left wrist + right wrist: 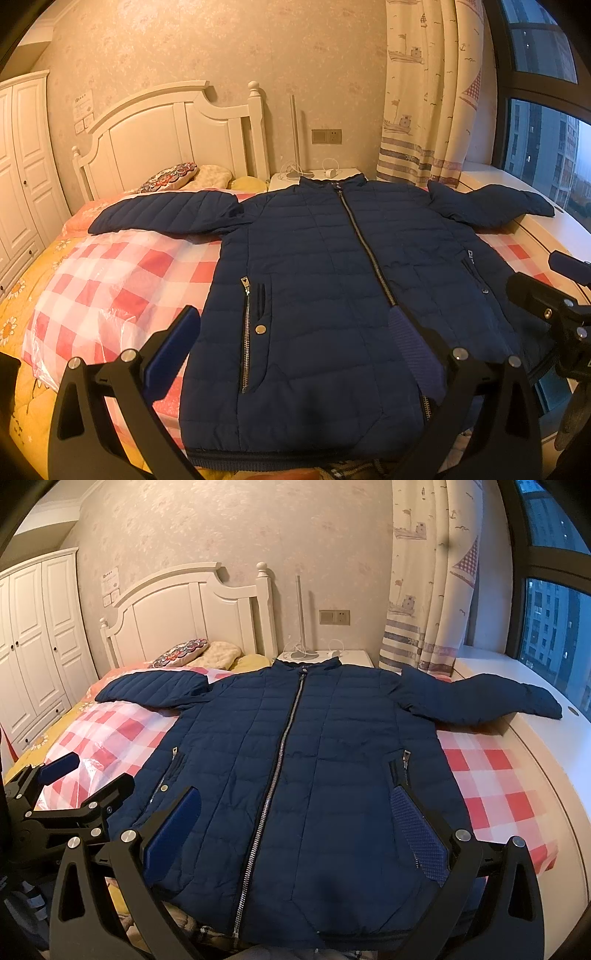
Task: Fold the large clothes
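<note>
Jacket is lying flat and zipped, face up on the checked sheet, collar toward the headboard and both sleeves spread wide. You are holding the left gripper over the jacket's hem with its jaws spread wide and nothing between them; one blue pad is hanging past the jacket's left edge over the sheet, the other above the zip. You are holding the right gripper wide open too, gripping nothing, with both pads over the jacket's lower front.

The left view is showing the right gripper at the jacket's right edge, dark against the window. The right view is showing instead the left gripper, off the jacket's left edge over the sheet. Only the right view is showing the right pocket zip plainly and the right sleeve's cuff lying out on the white ledge.

Beyond the collar, a nightstand is standing with a lamp and cables on it. Pillows are lying by the headboard, past the left sleeve. A wardrobe is standing far beyond that sleeve, and a curtain is hanging past the right shoulder.
</note>
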